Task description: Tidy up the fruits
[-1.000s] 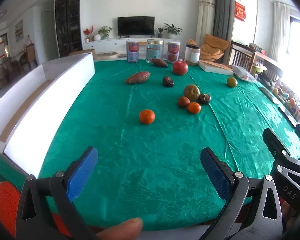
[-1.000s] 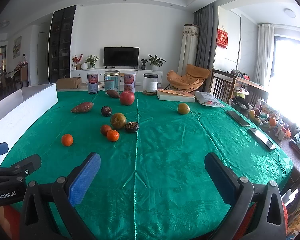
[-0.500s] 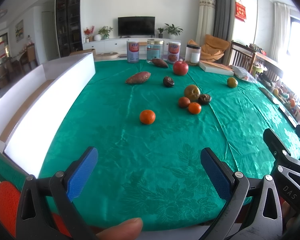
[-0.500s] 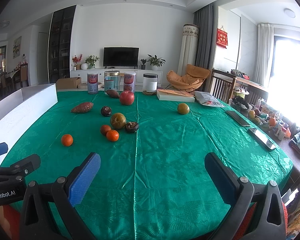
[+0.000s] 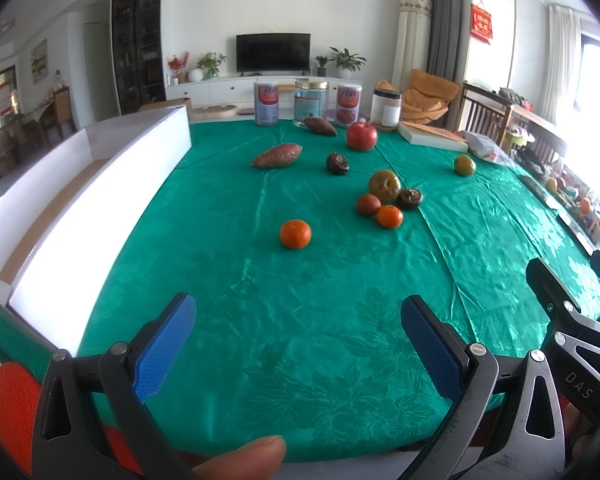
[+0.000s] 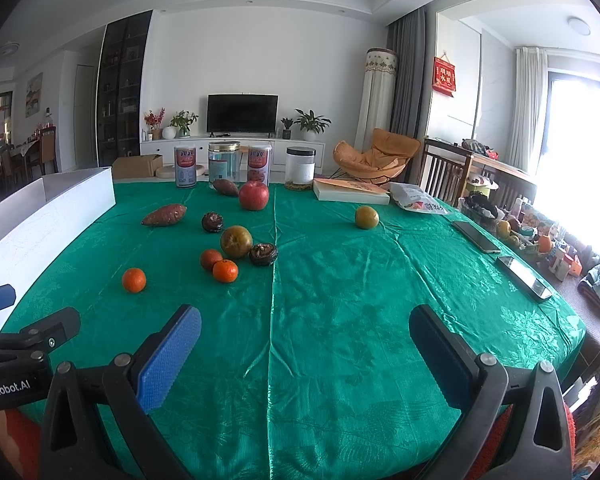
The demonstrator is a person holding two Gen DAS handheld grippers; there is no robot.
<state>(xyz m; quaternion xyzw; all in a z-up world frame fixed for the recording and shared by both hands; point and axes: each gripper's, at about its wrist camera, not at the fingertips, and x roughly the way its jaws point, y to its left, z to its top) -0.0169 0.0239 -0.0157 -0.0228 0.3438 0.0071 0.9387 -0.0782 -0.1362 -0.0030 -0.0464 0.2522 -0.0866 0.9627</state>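
Fruit lies scattered on a green tablecloth (image 5: 300,300). A lone tangerine (image 5: 295,233) sits nearest, ahead of my left gripper (image 5: 298,340), which is open and holds nothing. Beyond it a cluster holds a second tangerine (image 5: 389,216), a reddish fruit (image 5: 368,204), a green-brown fruit (image 5: 384,186) and a dark wrinkled one (image 5: 410,198). Farther back are a sweet potato (image 5: 277,155), a red apple (image 5: 361,136) and a green citrus (image 5: 464,165). My right gripper (image 6: 304,352) is open over the near edge, well short of the tangerine (image 6: 133,279) and the cluster (image 6: 236,241).
A long white cardboard box (image 5: 80,208) runs along the table's left side. Tins and jars (image 5: 310,103) and a flat book-like box (image 5: 432,136) stand at the far edge. Two phones (image 6: 500,256) lie near the right edge. A thumb (image 5: 240,460) shows below the left gripper.
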